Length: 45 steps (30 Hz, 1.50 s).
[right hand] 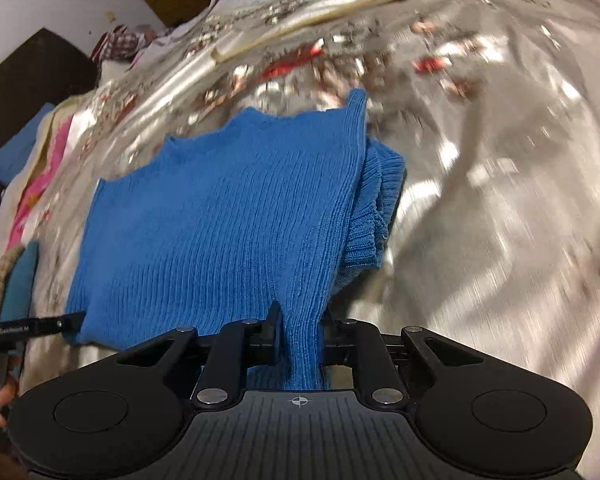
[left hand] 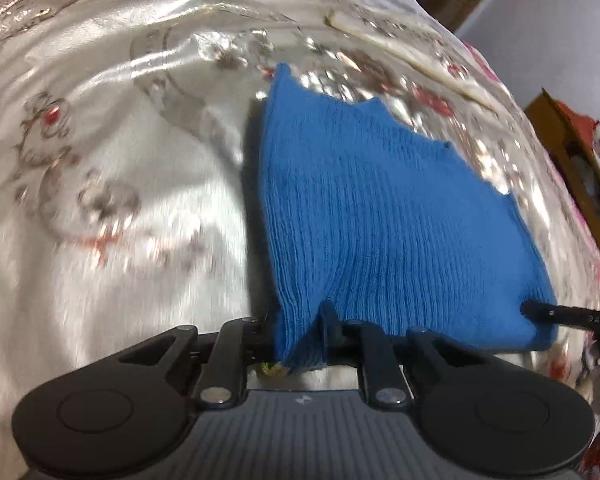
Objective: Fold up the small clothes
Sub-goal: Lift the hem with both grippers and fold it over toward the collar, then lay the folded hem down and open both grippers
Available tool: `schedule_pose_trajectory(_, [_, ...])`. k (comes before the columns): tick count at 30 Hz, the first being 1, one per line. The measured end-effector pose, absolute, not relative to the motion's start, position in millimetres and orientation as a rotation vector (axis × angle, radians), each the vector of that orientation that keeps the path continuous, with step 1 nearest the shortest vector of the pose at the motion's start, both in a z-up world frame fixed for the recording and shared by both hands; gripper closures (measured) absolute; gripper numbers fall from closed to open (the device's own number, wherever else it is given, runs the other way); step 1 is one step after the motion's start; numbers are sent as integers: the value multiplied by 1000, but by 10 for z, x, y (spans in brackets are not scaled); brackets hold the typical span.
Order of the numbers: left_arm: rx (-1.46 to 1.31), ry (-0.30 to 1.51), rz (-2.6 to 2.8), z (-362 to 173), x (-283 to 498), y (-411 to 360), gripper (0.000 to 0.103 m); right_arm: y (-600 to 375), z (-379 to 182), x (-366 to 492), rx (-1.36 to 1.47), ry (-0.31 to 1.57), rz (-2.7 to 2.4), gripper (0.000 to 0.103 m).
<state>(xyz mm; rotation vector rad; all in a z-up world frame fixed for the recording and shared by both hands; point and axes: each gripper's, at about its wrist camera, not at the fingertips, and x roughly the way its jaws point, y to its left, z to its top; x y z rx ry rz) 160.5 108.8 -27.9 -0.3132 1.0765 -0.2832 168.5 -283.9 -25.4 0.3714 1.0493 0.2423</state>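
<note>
Blue knit top [left hand: 380, 216], ribs running away (blurry, seemingly), both grippers' fingers pinching its near hem.

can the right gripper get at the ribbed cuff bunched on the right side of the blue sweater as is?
Probably not yet: the right gripper is shut on the blue sweater hem. The ribbed cuff lies uncovered just ahead and to its right, so it looks reachable once that grip is released.

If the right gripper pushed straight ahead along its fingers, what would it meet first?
The blue knit garment that the right gripper already clamps; beyond it, probably the satin bedcover.
</note>
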Motion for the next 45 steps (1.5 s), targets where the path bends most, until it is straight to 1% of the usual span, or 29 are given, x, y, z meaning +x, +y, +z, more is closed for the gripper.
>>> schedule_pose_trajectory(1, [-296,1075,-283,-265,1555,1063,79,-2853,-255,1617,363,1057,237,88])
schedule_pose_trajectory(3, [-265,1066,-272,-205,1497,1006,79,-2863,-234,1524,334,1061,221,82])
schedule_pose_trajectory(4, [-250,1059,-265,-179,1493,990,79,-2871,-202,1486,318,1051,208,82])
schedule_pose_trajectory(6, [-216,1038,-233,-98,1480,965,79,-2898,-83,1422,296,1015,168,78])
schedule_pose_trajectory(11, [-185,966,-174,62,1455,993,79,-2868,190,1410,229,864,135,76])
schedule_pose_trajectory(16, [-200,883,-155,171,1571,921,78,-2769,73,1830,191,818,80,75])
schedule_pose_trajectory(20, [-203,861,-183,100,1851,742,77,-2715,-169,2200,175,860,48,74])
schedule_pose_trajectory(21, [-181,866,-182,44,1944,678,77,-2711,-202,2234,167,860,54,75])
schedule_pose_trajectory(22, [-150,869,-163,-11,2010,623,77,-2703,-224,2283,140,864,48,79])
schedule_pose_trajectory(24, [-69,888,-94,-158,2145,551,77,-2720,-255,2339,114,874,21,94])
schedule_pose_trajectory(25, [-60,896,-86,-208,2177,547,76,-2747,-269,2373,108,877,6,95])
schedule_pose_trajectory(26, [-57,900,-76,-231,2201,549,72,-2790,-287,2404,111,880,-5,95])
schedule_pose_trajectory(29, [-31,904,-48,-211,2212,513,72,-2847,-333,2424,132,884,-17,95])
schedule_pose_trajectory(32, [-12,905,-36,-222,2194,474,72,-2774,-341,2382,94,871,-27,95])
schedule_pose_trajectory(45, [-20,914,-22,-196,2123,484,72,-2788,-316,2355,89,872,-43,93])
